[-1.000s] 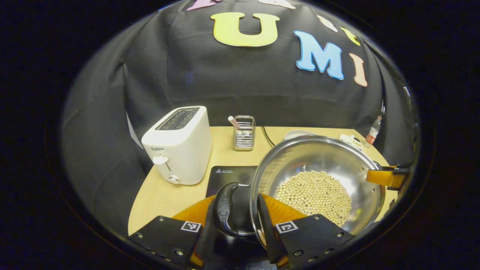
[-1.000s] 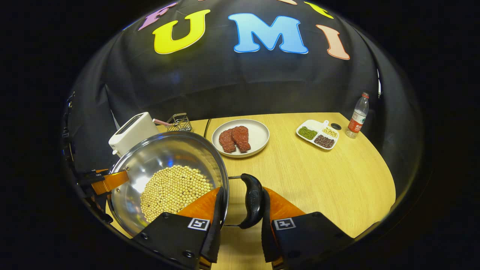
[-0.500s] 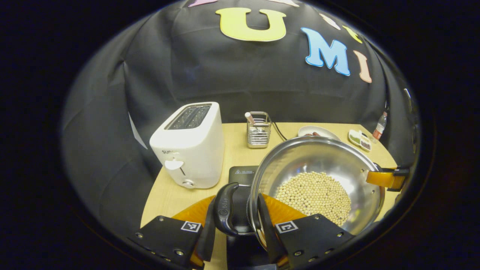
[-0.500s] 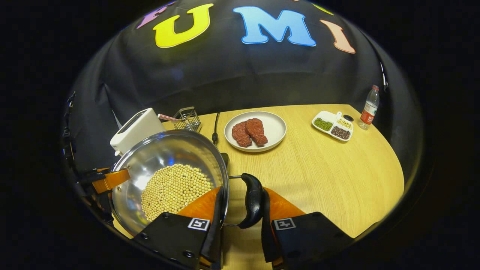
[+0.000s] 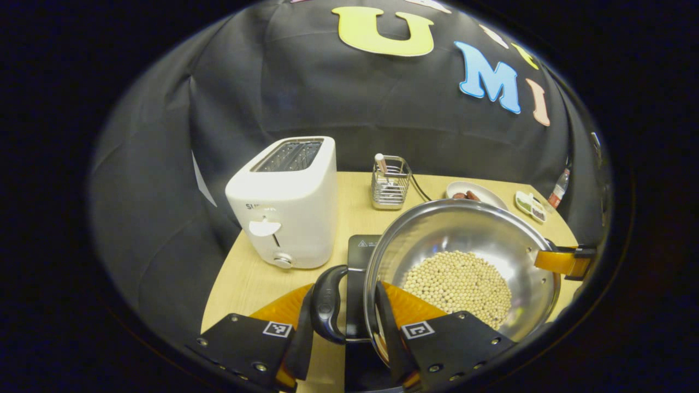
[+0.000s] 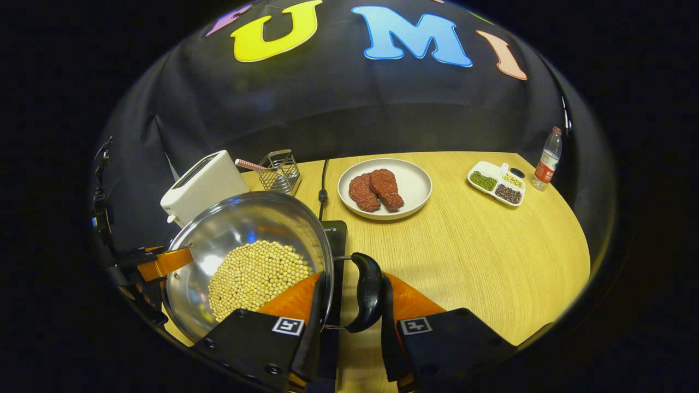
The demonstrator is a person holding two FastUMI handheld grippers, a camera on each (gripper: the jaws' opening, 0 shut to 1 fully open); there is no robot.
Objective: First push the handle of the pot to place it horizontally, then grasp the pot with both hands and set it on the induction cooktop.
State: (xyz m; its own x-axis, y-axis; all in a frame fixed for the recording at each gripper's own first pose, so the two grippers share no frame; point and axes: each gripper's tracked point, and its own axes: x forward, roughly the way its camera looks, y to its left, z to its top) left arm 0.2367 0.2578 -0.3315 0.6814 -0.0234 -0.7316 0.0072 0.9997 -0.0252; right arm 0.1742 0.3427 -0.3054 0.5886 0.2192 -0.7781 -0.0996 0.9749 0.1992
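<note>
A steel pot of pale beans hangs between my two grippers, over the black induction cooktop. My left gripper is shut on the pot's black left handle, with one finger inside the rim. In the right gripper view, my right gripper is shut the same way on the other black handle of the pot. The cooktop shows beside and under the pot. I cannot tell whether the pot touches it. Each view shows the other gripper at the pot's far rim.
A white toaster stands just left of the cooktop, with a wire holder behind it. A cable runs back from the cooktop. A plate of meat, a divided dish and a bottle sit to the right.
Both grippers have carried the pot to the left, over the cooktop and closer to the toaster. The cooktop's right edge now shows in the right gripper view. Both grips are unchanged.
</note>
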